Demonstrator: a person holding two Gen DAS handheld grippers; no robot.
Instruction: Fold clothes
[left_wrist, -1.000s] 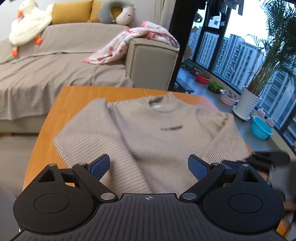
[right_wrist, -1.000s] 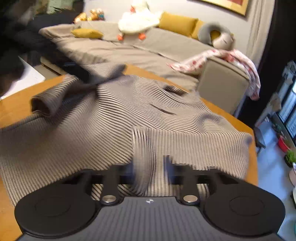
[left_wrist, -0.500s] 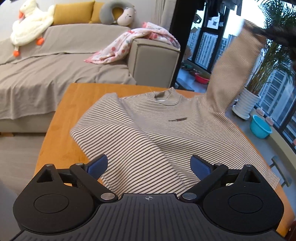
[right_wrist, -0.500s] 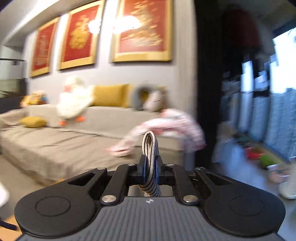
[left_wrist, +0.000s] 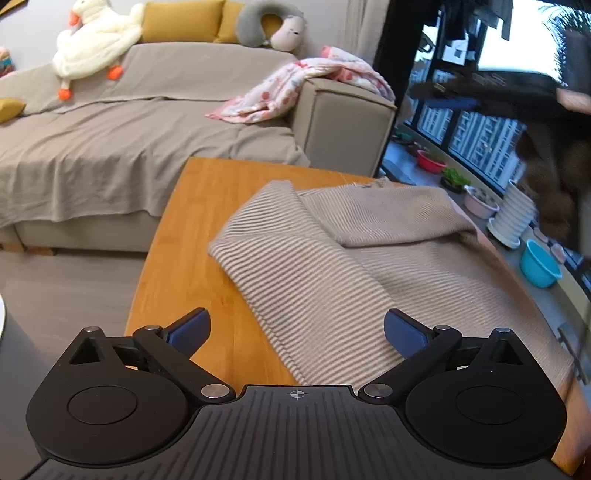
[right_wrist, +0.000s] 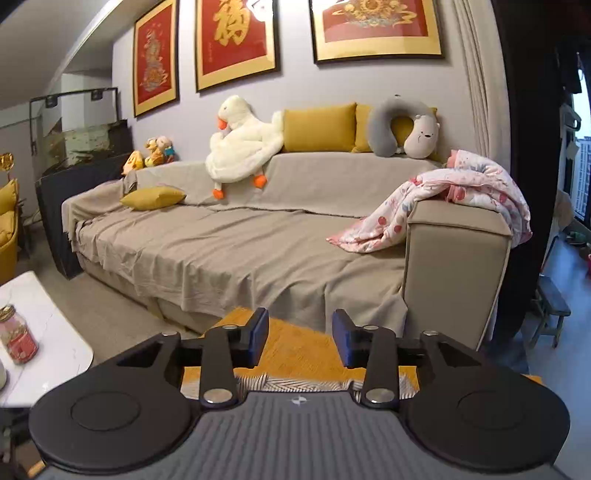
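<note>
Striped sweater (left_wrist: 369, 266) on worktop (left_wrist: 184, 236), one sleeve laid across chest as first fold. Left gripper (left_wrist: 295, 330) jaws spread, empty, near hem. Right gripper (right_wrist: 300, 338) jaws spread, empty, above far edge.

Readable txt is scarce. Right wrist view: middle framed picture (right_wrist: 236, 35) on the wall behind the sofa has one big gold Chinese char on red, looks like 福, top cropped. Left frame (right_wrist: 155, 62) & right frame (right_wrist: 376, 26) show gold ornament only, no legible chars. Jar (right_wrist: 16, 334) on the white side table: label too small to read. Left wrist view: nothing legible, sweater (left_wrist: 369, 266) shows stripes only.
</note>
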